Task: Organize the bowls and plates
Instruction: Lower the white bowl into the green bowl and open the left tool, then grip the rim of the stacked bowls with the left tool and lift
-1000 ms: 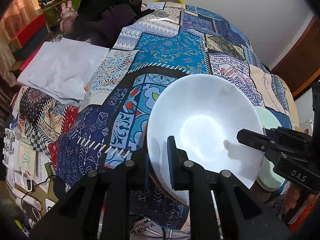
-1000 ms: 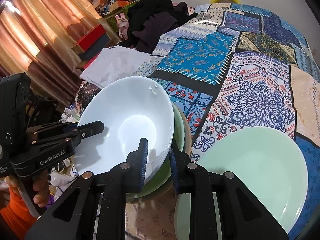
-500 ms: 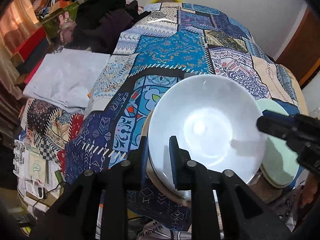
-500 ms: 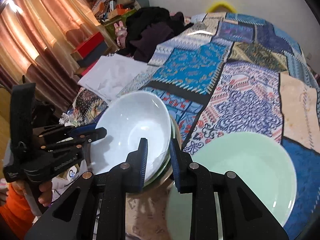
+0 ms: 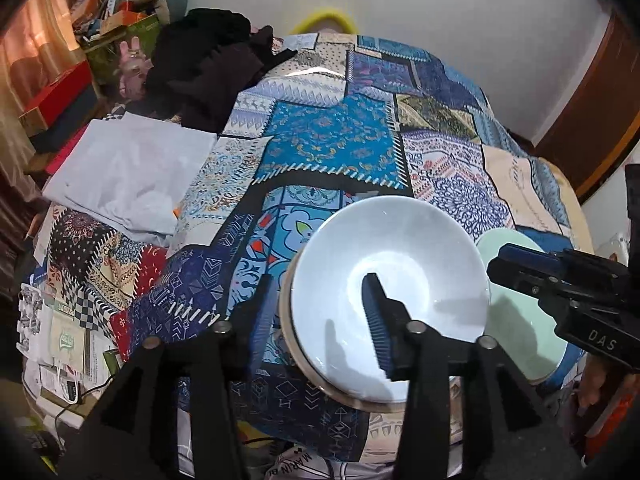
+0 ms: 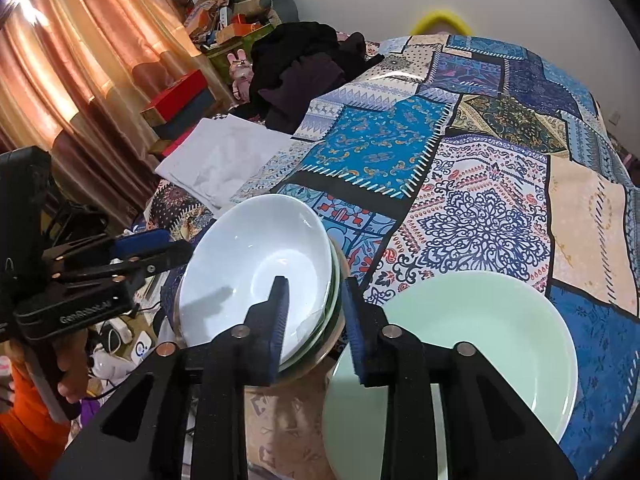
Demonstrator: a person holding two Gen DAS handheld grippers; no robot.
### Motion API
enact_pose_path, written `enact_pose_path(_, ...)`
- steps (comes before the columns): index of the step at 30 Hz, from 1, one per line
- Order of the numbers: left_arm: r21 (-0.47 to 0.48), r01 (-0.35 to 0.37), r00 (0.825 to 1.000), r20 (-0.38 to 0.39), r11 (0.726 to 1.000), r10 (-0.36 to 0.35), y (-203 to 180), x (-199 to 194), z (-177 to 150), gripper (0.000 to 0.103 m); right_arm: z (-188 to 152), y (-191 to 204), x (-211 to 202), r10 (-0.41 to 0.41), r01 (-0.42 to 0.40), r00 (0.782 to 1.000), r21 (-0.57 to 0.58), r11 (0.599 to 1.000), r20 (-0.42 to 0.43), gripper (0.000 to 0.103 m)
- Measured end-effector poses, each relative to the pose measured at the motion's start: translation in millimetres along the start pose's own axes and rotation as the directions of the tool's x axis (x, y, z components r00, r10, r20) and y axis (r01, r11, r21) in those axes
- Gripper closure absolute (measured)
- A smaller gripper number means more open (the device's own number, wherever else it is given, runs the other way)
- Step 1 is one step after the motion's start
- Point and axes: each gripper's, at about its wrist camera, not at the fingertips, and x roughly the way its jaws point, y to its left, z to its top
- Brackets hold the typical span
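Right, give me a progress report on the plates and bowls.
Done: the white bowl sits on top of a stack of dishes on the patchwork cloth. In hand: nothing gripped. Both sets of tongs have just been opening; the left tongs and right tongs straddle opposite rims of the stack with pads off. Left: the pale green plate lies alone beside it, unstacked.
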Motion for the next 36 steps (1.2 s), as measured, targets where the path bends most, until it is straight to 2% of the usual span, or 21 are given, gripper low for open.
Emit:
enact_pose_path(2,-0.016,0.005,1.000,-0.006,1.000,-0.005,5,2,-2,0.047,1,-2,2,-0.009,0.009,1.000,0.002,1.000,-0.002,0.064)
enact_pose_path(4,-0.031,0.012,1.000,-0.015,0.999,-0.013,11,6,-5,0.046,1,-3,6,-0.016,0.016,1.000,0.000,1.000,-0.010,0.062)
enact_pose_path(11,-0.103,0.064,0.991,-0.107,0.993,-0.076,26,36,-23,0.044,2,-6,29,-0.018,0.018,0.997,-0.004,1.000,-0.077,0.061)
enact_pose_path(19,-0.149,0.108,0.980,-0.148,0.983,-0.130,28,56,-34,0.044,2,-8,49,-0.012,0.014,0.991,0.014,1.000,-0.130,0.061)
enact_pose_path(23,-0.165,0.138,0.969,-0.181,0.977,-0.167,25,66,-38,0.048,1,-7,56,-0.005,0.007,0.989,0.011,1.000,-0.149,0.061)
enact_pose_path(30,-0.159,0.137,0.972,-0.169,0.978,-0.163,20,69,-39,0.052,1,0,70,0.002,-0.004,0.982,-0.011,1.000,-0.189,0.061)
enact_pose_path(32,-0.172,0.149,0.969,-0.171,0.974,-0.179,21,70,-38,0.058,0,3,76,-0.015,0.007,0.979,-0.042,0.999,-0.204,0.061)
enact_pose_path(36,-0.173,0.162,0.965,-0.176,0.972,-0.192,18,68,-38,0.063,0,-2,79,0.013,-0.015,0.977,-0.005,1.000,-0.214,0.062)
